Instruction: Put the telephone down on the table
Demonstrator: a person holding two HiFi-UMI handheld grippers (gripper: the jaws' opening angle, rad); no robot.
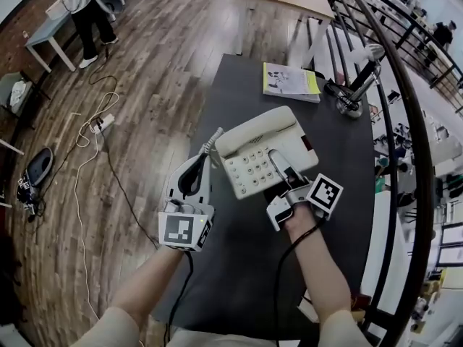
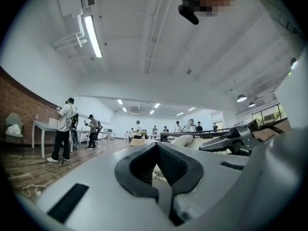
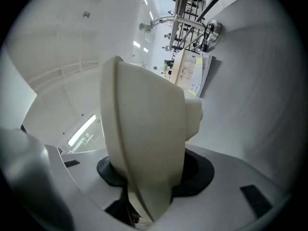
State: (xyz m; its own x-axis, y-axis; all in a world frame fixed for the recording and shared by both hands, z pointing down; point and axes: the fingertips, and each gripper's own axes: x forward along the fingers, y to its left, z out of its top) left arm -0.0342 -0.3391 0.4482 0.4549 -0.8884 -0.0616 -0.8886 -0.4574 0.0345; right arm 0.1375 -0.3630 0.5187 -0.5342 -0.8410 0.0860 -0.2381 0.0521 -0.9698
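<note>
Dark worktop [image 1: 239, 266] over a wood floor [image 1: 145, 85], and the cream telephone [image 1: 253, 147] is over its middle, pinched at the near edge by the right hand-held gripper [image 1: 278, 163]. Left hand-held gripper [image 1: 208, 150] is pressed together just beside it.

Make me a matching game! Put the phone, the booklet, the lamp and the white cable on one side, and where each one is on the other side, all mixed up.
Things:
1. telephone
2. booklet
3. lamp
4. white cable

Places:
A. on the wooden floor
B. lying flat at the far end of the table
C. clamped in the right gripper
D. standing at the table's far right edge

Pairs: 1-C, 2-B, 3-D, 4-A
</note>
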